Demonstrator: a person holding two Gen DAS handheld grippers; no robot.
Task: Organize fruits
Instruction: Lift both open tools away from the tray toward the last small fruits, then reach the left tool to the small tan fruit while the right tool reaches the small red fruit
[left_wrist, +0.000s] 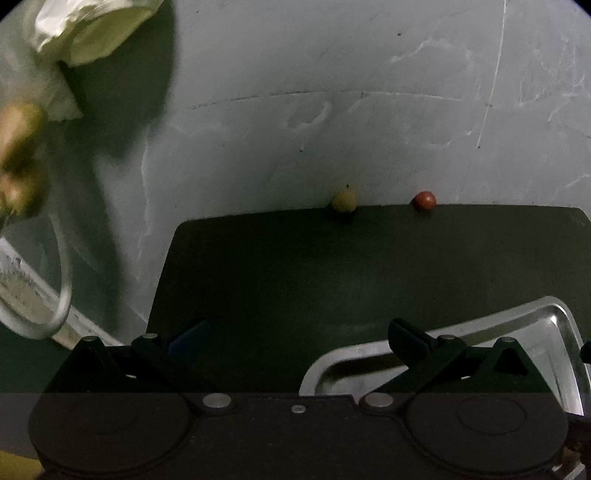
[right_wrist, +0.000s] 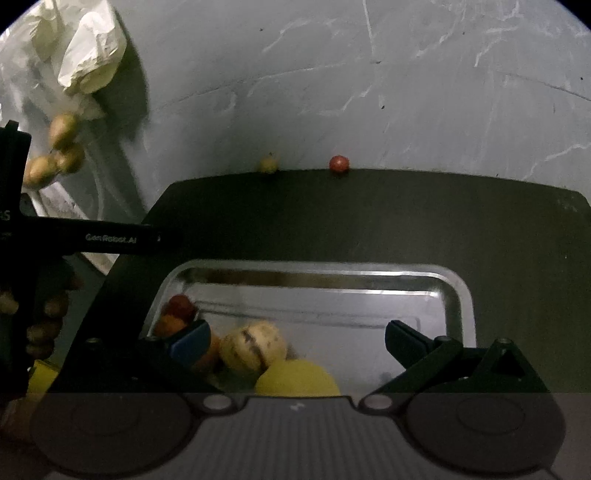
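At the far edge of the dark tabletop (right_wrist: 369, 221) lie a yellow-green fruit (right_wrist: 269, 163) and a red fruit (right_wrist: 339, 163): small, round, light, likely to roll, so I would pinch across the middle. Other fruits sit in the metal tray (right_wrist: 458, 295). Both my right tool (right_wrist: 295, 341) and left tool (left_wrist: 295, 334) stand spread and empty. I read "GenRobot.AI".

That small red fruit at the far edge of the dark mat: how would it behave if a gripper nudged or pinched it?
The small red fruit looks round and smooth, so a nudge would probably send it rolling. It sits at the far edge of the dark mat, so it may roll off onto the grey surface. Being small beside the open right gripper, it could slip from an off-centre pinch.
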